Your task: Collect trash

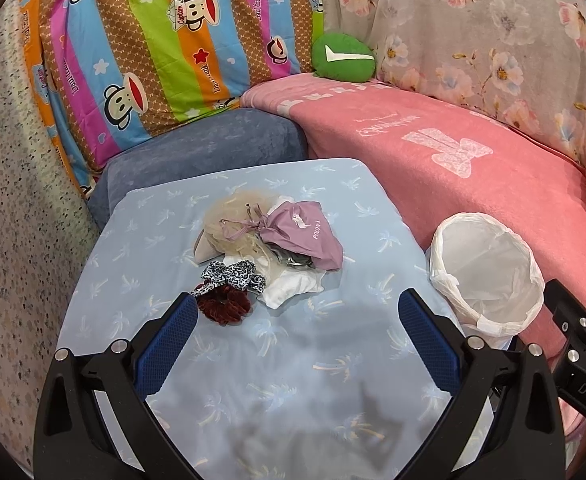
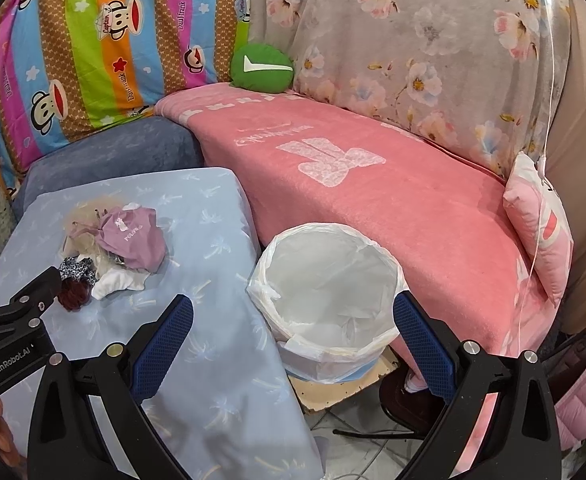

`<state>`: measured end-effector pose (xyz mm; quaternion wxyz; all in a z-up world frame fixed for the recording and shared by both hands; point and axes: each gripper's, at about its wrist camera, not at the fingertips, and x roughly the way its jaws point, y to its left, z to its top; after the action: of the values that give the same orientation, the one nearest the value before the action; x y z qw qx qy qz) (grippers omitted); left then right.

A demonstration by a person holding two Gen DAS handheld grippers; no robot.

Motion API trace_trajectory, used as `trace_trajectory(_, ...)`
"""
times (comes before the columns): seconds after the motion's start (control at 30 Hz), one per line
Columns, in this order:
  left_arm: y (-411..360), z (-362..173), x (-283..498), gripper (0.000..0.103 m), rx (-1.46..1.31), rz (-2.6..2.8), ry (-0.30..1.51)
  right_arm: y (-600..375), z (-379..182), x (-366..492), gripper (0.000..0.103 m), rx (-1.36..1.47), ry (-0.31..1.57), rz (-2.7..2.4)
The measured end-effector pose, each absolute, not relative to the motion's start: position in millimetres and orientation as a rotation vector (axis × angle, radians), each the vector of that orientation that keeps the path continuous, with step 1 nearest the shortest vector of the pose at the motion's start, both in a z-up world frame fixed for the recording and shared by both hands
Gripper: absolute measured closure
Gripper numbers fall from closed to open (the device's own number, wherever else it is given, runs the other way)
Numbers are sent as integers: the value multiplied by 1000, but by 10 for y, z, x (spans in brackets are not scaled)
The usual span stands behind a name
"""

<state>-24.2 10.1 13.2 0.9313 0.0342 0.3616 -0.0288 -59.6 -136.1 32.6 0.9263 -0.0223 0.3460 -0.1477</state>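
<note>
A small pile of trash lies in the middle of the light blue table (image 1: 141,240): a mauve drawstring pouch (image 1: 305,236), blond wig-like hair (image 1: 237,220), a white cloth (image 1: 293,286), a leopard-print scrunchie (image 1: 233,274) and a dark red scrunchie (image 1: 225,306). My left gripper (image 1: 297,316) is open and empty, just in front of the pile, its left fingertip beside the red scrunchie. A white-lined bin (image 1: 489,276) stands right of the table. My right gripper (image 2: 293,316) is open and empty, above the bin (image 2: 329,300). The pile also shows in the right wrist view (image 2: 113,256).
A pink blanket (image 2: 373,184) covers the couch behind the bin, with a green cushion (image 2: 261,68) at its back and a pink pillow (image 2: 541,232) at right. A blue-grey ottoman (image 1: 201,152) sits behind the table. Tiled floor and cardboard (image 2: 341,388) lie under the bin.
</note>
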Motion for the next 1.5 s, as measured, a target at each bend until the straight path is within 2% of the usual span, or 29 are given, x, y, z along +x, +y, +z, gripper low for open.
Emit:
trace_trajectory(0.93, 131, 95, -207, 7, 62, -75, 770, -1341, 296, -565, 6, -45, 723, -304)
trace_trajectory(1.5, 651, -347, 57, 7, -30, -124, 861, -1039, 85, -281, 6, -1, 698, -262)
